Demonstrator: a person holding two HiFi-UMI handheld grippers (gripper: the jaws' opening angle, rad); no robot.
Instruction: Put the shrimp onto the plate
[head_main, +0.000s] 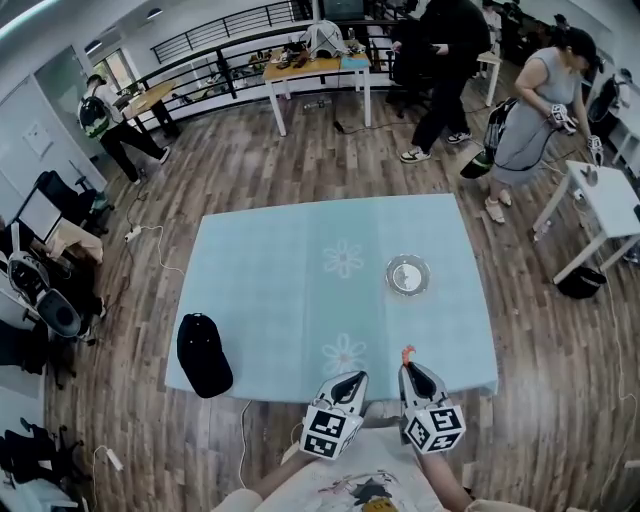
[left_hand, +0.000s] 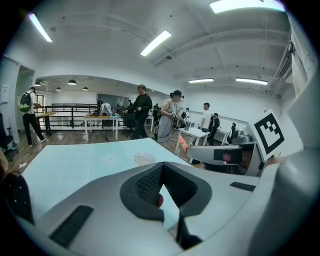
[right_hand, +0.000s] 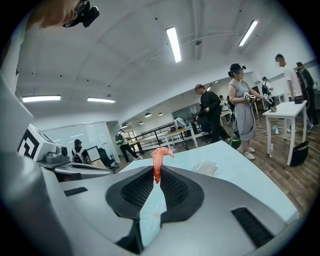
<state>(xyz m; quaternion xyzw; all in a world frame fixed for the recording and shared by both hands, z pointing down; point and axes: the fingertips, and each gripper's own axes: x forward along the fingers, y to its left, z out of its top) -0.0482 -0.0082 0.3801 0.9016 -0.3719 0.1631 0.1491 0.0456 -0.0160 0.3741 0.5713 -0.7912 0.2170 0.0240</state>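
Note:
An orange-pink shrimp stands up from between the fingers of my right gripper, which is shut on it. In the head view the shrimp sticks out of the right gripper over the table's near edge. The small clear plate lies on the blue cloth, ahead of the right gripper; the plate sits forward and to the right in the right gripper view. My left gripper is shut and holds nothing, close beside the right one. The left gripper view shows the plate and the shrimp.
A light blue cloth with flower prints covers the table. A black cap lies at its near left corner. Several people stand on the wooden floor beyond, by a white table at right and desks at the back.

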